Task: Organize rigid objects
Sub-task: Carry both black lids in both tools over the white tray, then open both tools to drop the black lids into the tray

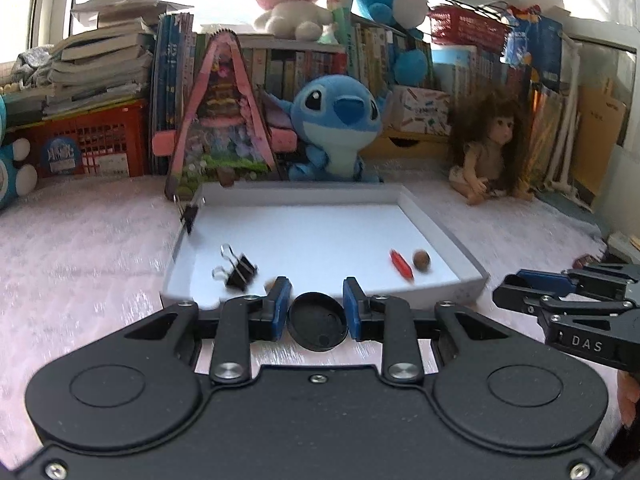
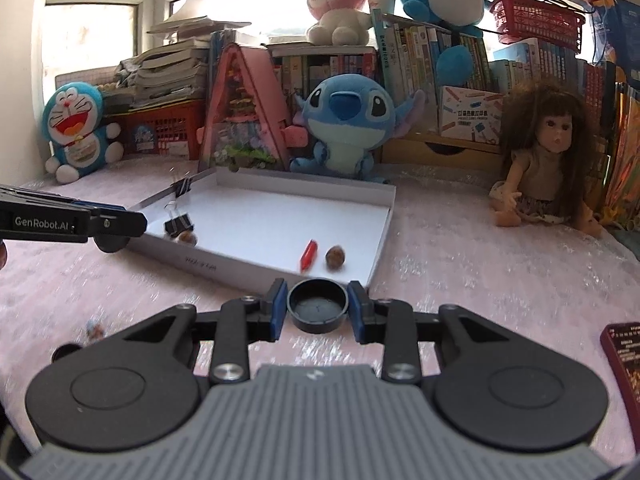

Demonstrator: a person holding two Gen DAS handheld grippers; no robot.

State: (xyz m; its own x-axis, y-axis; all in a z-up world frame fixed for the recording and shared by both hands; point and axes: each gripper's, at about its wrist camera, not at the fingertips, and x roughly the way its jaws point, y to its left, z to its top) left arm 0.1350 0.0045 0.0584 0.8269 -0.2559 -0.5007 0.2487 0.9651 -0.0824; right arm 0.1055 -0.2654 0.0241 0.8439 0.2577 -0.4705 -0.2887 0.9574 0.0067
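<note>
A white shallow tray (image 1: 436,220) (image 2: 380,236) lies on the pink cloth. In it are a black binder clip (image 1: 240,270) (image 2: 178,224), a red crayon-like piece (image 1: 402,264) (image 2: 309,255), a brown nut (image 1: 421,260) (image 2: 335,257) and a second nut (image 2: 187,238). Another binder clip (image 1: 188,214) (image 2: 182,187) grips the tray's far left rim. My left gripper (image 1: 316,310) is shut on a black round cap (image 1: 318,322) just before the tray's near wall. My right gripper (image 2: 318,306) is shut on a second black round cap (image 2: 317,310) at the tray's near corner.
A Stitch plush (image 1: 336,128) (image 2: 348,124), a pink triangular toy house (image 1: 222,120) (image 2: 244,116) and a doll (image 1: 486,144) (image 2: 548,156) stand behind the tray, before shelves of books. A small marble-like piece (image 2: 95,330) and a dark red booklet (image 2: 624,360) lie on the cloth.
</note>
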